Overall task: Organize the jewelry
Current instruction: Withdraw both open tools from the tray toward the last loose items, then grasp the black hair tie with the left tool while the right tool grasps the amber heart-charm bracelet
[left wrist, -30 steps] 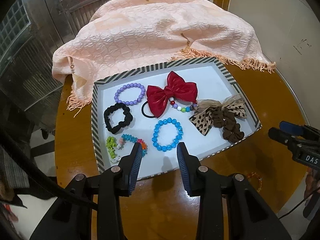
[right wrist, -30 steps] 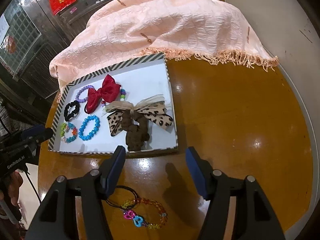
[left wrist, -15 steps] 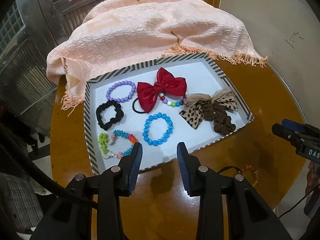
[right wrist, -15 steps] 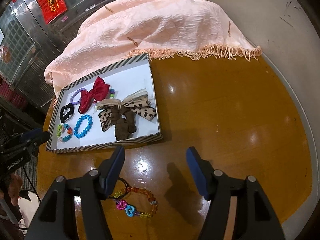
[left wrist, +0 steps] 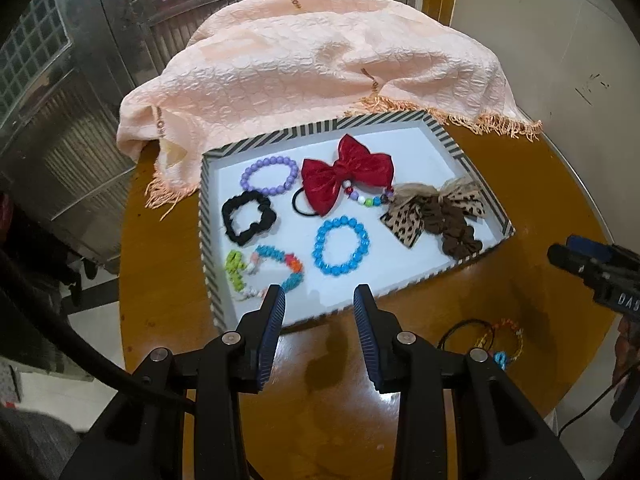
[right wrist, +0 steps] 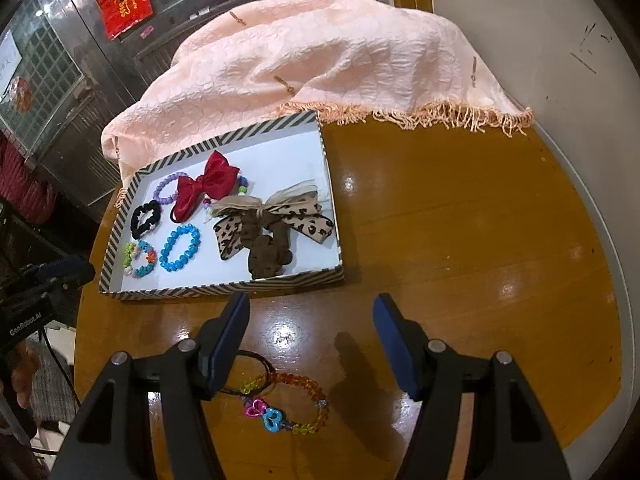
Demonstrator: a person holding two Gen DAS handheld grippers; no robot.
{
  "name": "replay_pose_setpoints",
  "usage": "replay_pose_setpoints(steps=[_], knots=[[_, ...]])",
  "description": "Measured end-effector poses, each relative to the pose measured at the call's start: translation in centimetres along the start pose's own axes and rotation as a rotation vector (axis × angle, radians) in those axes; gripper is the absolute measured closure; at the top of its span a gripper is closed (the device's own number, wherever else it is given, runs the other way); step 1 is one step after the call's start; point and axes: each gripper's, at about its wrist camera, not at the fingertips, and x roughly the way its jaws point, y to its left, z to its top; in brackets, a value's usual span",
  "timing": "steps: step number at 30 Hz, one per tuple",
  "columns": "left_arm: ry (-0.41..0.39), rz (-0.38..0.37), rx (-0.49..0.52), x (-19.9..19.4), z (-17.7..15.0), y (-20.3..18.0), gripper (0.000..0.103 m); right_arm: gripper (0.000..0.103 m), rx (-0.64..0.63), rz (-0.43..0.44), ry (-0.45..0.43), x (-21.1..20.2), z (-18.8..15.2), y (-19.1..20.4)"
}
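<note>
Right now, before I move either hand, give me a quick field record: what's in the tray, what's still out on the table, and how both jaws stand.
tray: striped tray on wooden table
in tray: purple bracelet; red bow; black scrunchie; blue bracelet; multicolor bracelet; leopard bow; brown scrunchie
outside tray: heart-charm bracelet and black hair tie, overlapping
left gripper: jaws open, empty
right gripper: jaws open, empty, above the heart-charm bracelet
behind tray: peach cloth

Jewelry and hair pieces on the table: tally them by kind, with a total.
Bead bracelets: 5 (purple, blue, mixed-colour, multicolour under the bow, orange one off the tray)
Scrunchies: 2 (black, brown)
Bows: 2 (red, leopard)
Thin black hair ties: 1
Total: 10
</note>
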Motion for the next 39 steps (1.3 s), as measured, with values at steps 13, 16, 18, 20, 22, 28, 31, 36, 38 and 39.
replay_pose_setpoints(steps=[13,16,18,20,22,28,31,36,38,39], knots=[[0.065,-0.067,-0.039,0.5,-3.7,0.6,0.074,0.035,-0.105,-0.017,0.042,-0.5,-3.0,0.1],[0.093,-0.112,-0.042,1.0,-4.6,0.1,0.074,0.039,-0.146,0.000,0.065,0.0,-4.2,0.4],[0.111,-0.132,-0.034,1.4,-5.0,-0.7,0.074,0.047,-0.183,-0.002,0.088,0.7,-5.1,0.8],[0.128,-0.162,-0.025,2.1,-5.3,-1.8,0.074,0.052,-0.202,0.003,0.112,1.4,-5.8,1.1],[0.134,-0.178,-0.018,2.5,-5.3,-2.7,0.074,0.055,-0.221,-0.006,0.129,2.1,-6.5,1.3],[0.170,-0.230,0.016,4.7,-4.8,-5.8,0.074,0.056,-0.298,-0.063,0.126,3.8,-7.7,1.9],[0.199,-0.250,0.043,5.8,-4.5,-7.2,0.074,0.057,-0.298,-0.071,0.130,4.5,-8.1,1.7],[0.217,-0.236,0.100,7.3,-4.0,-9.1,0.074,0.068,-0.288,-0.078,0.126,5.3,-8.5,1.5],[0.232,-0.233,0.109,7.9,-3.9,-9.6,0.074,0.071,-0.289,-0.082,0.120,5.3,-8.6,1.4],[0.240,-0.229,0.116,8.2,-3.9,-9.9,0.074,0.074,-0.289,-0.085,0.115,5.3,-8.6,1.4]])
